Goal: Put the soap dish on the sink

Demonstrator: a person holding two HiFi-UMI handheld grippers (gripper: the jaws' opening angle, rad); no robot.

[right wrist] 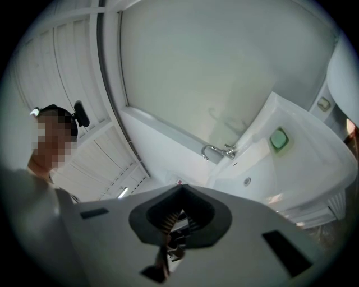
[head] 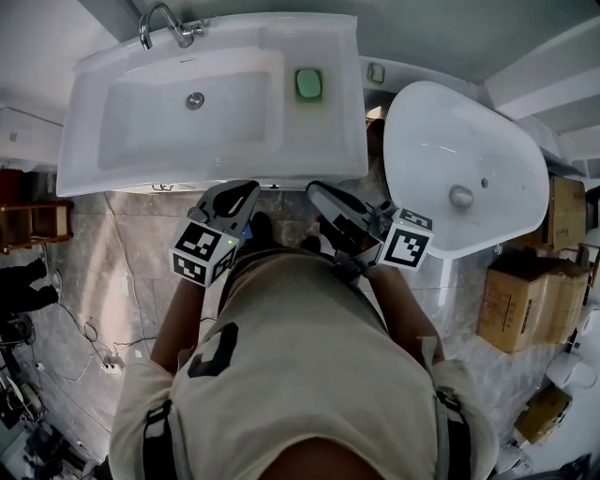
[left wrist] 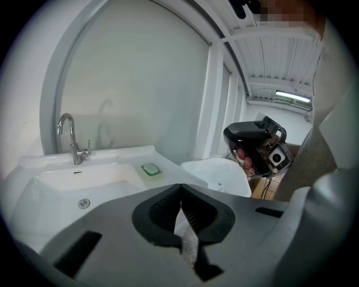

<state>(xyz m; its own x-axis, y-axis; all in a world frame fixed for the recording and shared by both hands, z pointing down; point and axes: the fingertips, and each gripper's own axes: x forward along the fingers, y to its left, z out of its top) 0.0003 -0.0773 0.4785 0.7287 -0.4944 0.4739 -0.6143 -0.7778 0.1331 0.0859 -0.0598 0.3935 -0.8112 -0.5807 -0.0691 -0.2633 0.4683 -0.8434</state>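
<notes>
The green soap dish (head: 308,83) rests on the right ledge of the white sink (head: 141,155), beside the basin; it also shows in the left gripper view (left wrist: 150,169) and the right gripper view (right wrist: 279,139). My left gripper (head: 240,194) is held below the sink's front edge, close to my body, its jaws shut and empty (left wrist: 180,189). To its right my right gripper (head: 320,191) is also shut with nothing in it (right wrist: 181,189). Both are well short of the dish.
A chrome faucet (head: 169,23) stands at the sink's back left. A second white basin (head: 464,169) lies tilted just right of the sink. Cardboard boxes (head: 516,300) sit on the floor at the right, cables (head: 89,333) at the left.
</notes>
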